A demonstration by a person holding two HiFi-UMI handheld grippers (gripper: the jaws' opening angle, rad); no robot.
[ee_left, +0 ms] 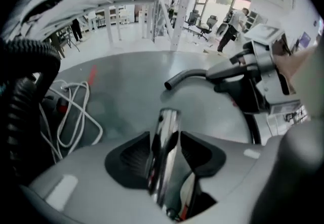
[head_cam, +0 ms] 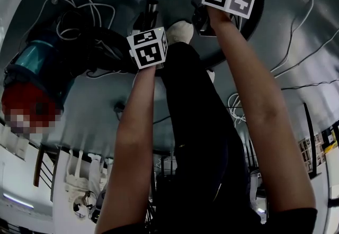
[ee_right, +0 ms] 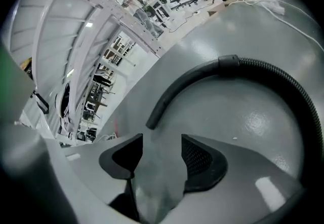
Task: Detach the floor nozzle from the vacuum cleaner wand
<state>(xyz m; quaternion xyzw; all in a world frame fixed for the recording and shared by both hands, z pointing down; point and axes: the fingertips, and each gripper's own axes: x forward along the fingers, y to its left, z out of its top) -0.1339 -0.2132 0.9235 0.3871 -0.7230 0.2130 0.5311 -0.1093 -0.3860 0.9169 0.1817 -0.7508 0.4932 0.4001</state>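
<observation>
A chrome wand (ee_left: 169, 119) lies between the jaws of my left gripper (ee_left: 166, 143). It leans on the left pad, a thin gap shows at the right pad, and the jaws stand open around it. In the head view the left gripper (head_cam: 147, 20) points down at the grey floor with the wand (head_cam: 152, 8) ahead of it. My right gripper (ee_right: 162, 152) is open and empty over bare floor; a black hose (ee_right: 228, 61) arcs just beyond it. Its body (ee_left: 253, 78) shows beside the hose's curved end (ee_left: 185, 76). I can make out no floor nozzle.
The teal and red vacuum body (head_cam: 32, 63) lies at the left, with looped white cable (head_cam: 79, 5) and black corrugated hose (ee_left: 20, 81) around it. My shoe (head_cam: 180, 30) stands between the grippers. Far back are white frames, office chairs and a person (ee_left: 230, 30).
</observation>
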